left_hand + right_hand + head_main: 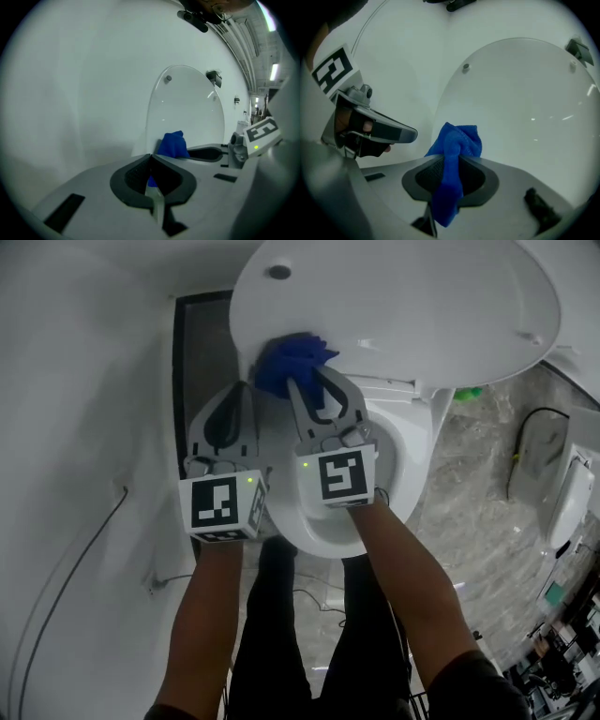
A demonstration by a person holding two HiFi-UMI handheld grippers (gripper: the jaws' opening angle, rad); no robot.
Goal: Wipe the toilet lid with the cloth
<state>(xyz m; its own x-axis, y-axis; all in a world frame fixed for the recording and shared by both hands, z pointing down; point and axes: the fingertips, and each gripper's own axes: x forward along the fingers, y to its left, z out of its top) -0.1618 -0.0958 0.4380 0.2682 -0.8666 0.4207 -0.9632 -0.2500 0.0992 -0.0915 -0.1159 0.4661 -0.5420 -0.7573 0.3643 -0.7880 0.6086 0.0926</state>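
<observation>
The white toilet lid stands raised. A bunched blue cloth rests against its lower left part. My right gripper is shut on the cloth; in the right gripper view the cloth is pinched between the jaws and hangs down from them, with the lid just beyond. My left gripper is just left of the cloth, shut with nothing in it. In the left gripper view its jaws meet, with the cloth and the lid ahead and the right gripper's marker cube at the right.
The toilet seat and bowl lie below the grippers, with my legs in front of them. A white wall is close on the left, with a cable along it. A white unit and a black cable are on the marble floor at the right.
</observation>
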